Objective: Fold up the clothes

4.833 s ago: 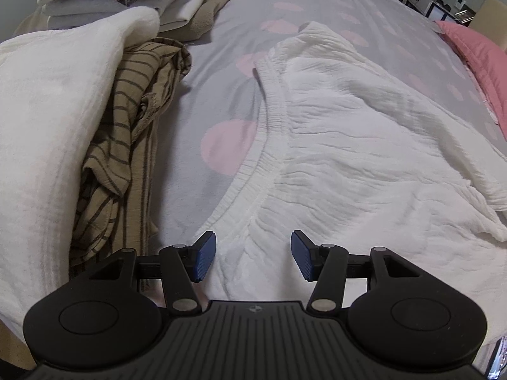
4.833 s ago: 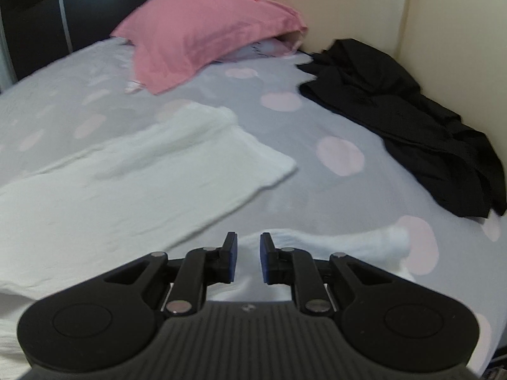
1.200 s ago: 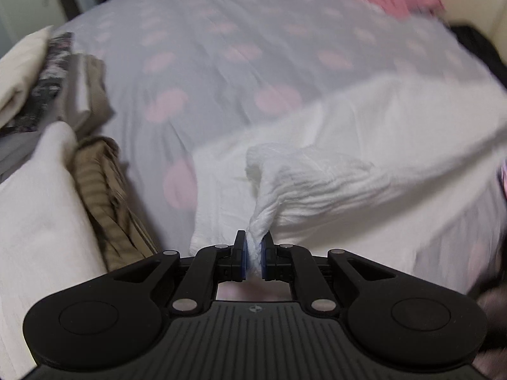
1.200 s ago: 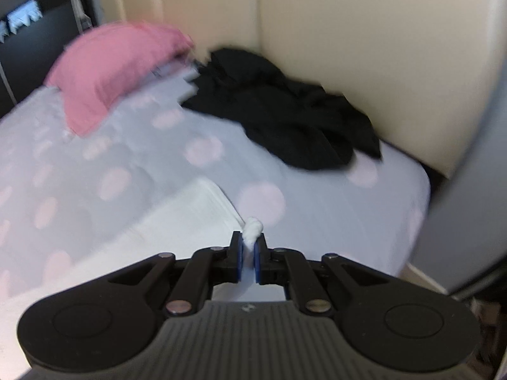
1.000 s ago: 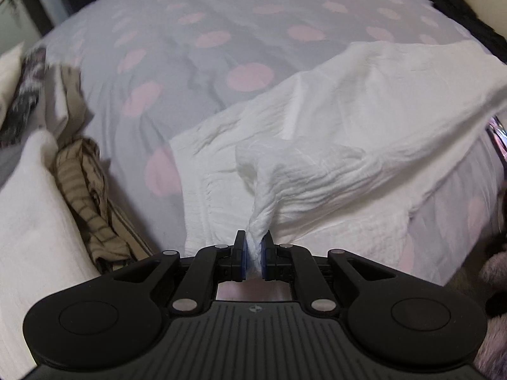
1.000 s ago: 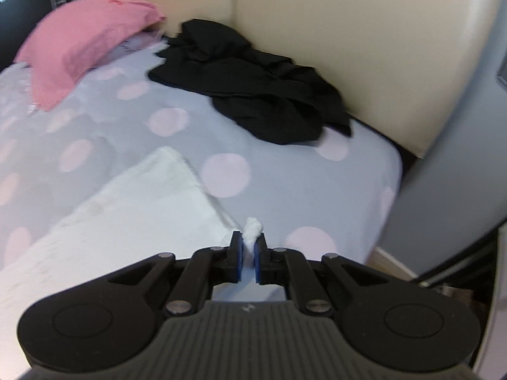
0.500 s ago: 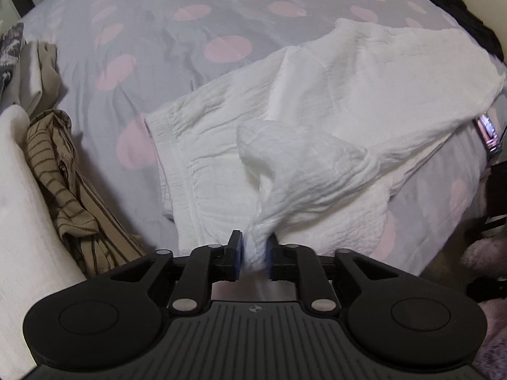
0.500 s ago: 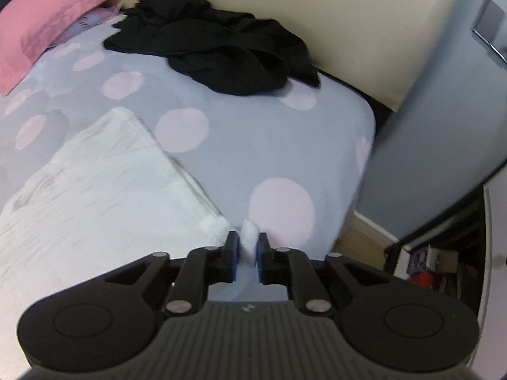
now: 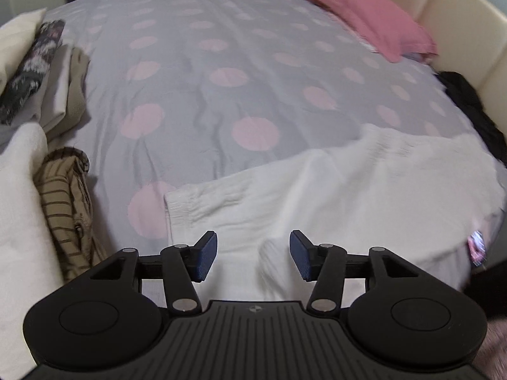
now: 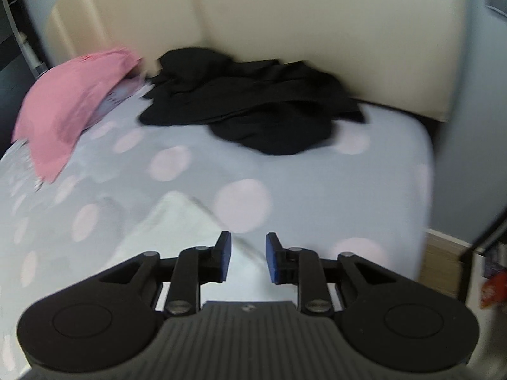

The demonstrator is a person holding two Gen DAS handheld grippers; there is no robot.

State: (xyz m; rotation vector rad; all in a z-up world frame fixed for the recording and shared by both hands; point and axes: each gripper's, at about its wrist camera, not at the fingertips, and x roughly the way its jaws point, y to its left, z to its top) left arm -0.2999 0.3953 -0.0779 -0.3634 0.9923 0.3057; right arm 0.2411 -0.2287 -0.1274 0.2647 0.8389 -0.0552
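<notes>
Left wrist view: the white garment [image 9: 348,190] lies spread across the near edge of the bed [image 9: 206,72], folded over on itself with its gathered waistband [image 9: 180,209] toward the left. It looks laid there so the doubled cloth can settle flat before a further fold. The left claw [image 9: 253,255] hangs released above it, tilted steeply down; its jaws have just been opening and stand wide, with a small ridge of white cloth rising between them but neither pad pressing on it. Beside the garment, at the left, sit a striped brown garment [image 9: 63,202] and a stack of folded clothes [image 9: 38,72], probably the finished pile.

Right wrist view: the right claw [image 10: 247,261] is also released, its jaws just parted, less wide than the left's. The garment's corner [image 10: 177,221] lies under and between the pads, untouched as far as the blur allows. It points down toward the bed's corner, with a black garment [image 10: 259,110] and pink pillow [image 10: 69,101] well beyond.
</notes>
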